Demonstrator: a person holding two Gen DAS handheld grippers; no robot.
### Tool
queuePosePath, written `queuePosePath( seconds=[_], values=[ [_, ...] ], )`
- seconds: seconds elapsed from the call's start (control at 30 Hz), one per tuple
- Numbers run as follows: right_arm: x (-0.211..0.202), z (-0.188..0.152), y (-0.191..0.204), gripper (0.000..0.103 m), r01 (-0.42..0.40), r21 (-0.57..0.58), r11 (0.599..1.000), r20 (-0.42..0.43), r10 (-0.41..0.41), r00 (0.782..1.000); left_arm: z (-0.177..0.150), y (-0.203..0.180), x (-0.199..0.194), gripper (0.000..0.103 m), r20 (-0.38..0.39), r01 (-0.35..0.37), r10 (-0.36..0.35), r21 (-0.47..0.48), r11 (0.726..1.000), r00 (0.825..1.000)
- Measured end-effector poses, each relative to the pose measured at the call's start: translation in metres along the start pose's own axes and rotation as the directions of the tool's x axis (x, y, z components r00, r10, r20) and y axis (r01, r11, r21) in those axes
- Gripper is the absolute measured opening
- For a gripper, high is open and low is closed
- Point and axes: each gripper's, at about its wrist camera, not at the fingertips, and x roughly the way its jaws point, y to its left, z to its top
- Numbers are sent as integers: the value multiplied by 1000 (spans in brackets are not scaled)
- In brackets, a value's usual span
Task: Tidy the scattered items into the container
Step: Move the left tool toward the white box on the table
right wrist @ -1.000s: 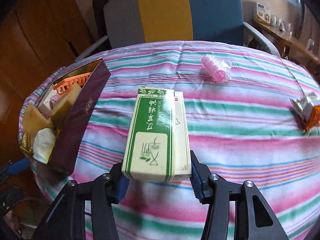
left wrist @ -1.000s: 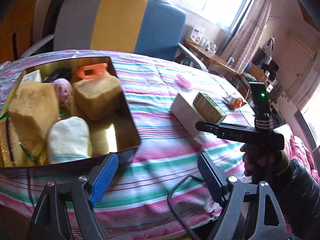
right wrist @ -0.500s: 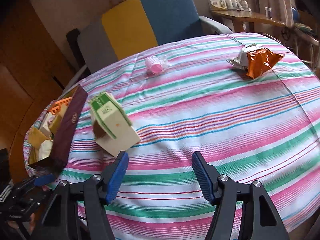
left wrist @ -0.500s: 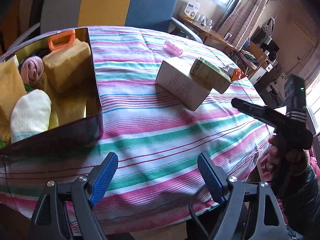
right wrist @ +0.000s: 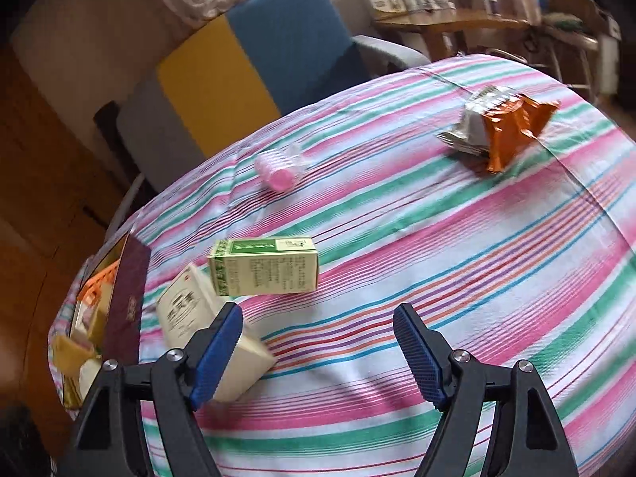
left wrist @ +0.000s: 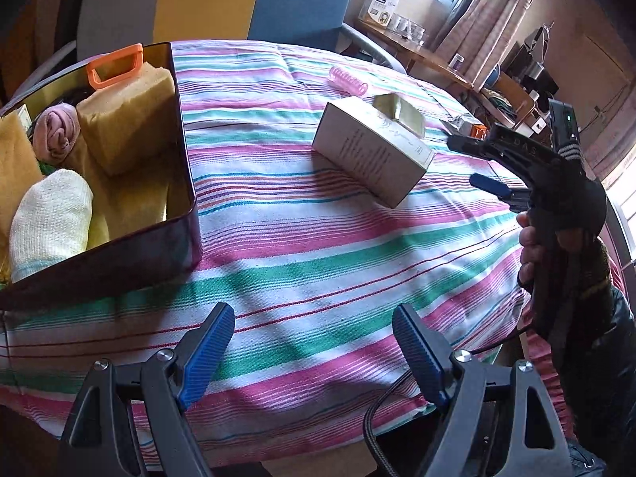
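While the container (left wrist: 181,183) sits at 9 o'clock of the left wrist view on the striped desk (left wrist: 318,262), it is already part-filled: two tan sponge blocks (left wrist: 127,119), a rolled pink cloth (left wrist: 55,131), a white knit sock (left wrist: 49,218) and an orange clip (left wrist: 115,65) poking over the far rim. In the right wrist view its dark wall shows at 9 o'clock (right wrist: 129,310).

Loose items, all outside the container:
- white box (left wrist: 373,155), centre of the desk, tilted, one corner up; right view has it at 8 o'clock, partly behind the claw finger (right wrist: 187,310).
- green box (right wrist: 264,266), touching the white box, blurred; cannot tell if it's resting or mid-tumble. In the left view it sits at the white box's far top edge (left wrist: 399,113).
- pink hair roller (right wrist: 278,167), 11 o'clock, well apart from the boxes.
- orange-and-silver snack packet (right wrist: 501,127), 1 o'clock, near the far desk edge.

Right claw (right wrist: 318,346): jaws opening, nothing between them, only cloth. The left view shows it at 3 o'clock (left wrist: 477,163), gripped by a hand (left wrist: 532,250) in a dark sleeve.

Left claw (left wrist: 314,346): spread wide, empty, above the near desk edge at 6 o'clock.

A yellow-and-blue chair (right wrist: 254,51) stands behind the desk at 12 o'clock.
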Motion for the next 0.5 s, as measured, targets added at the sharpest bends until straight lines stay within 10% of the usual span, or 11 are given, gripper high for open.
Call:
queuePosePath(
  seconds=[0.5],
  values=[
    [4, -30, -27, 93, 136, -145, 980, 100, -122, 987, 98, -53, 30, 83, -29, 131, -134, -85, 988, 991]
  ],
)
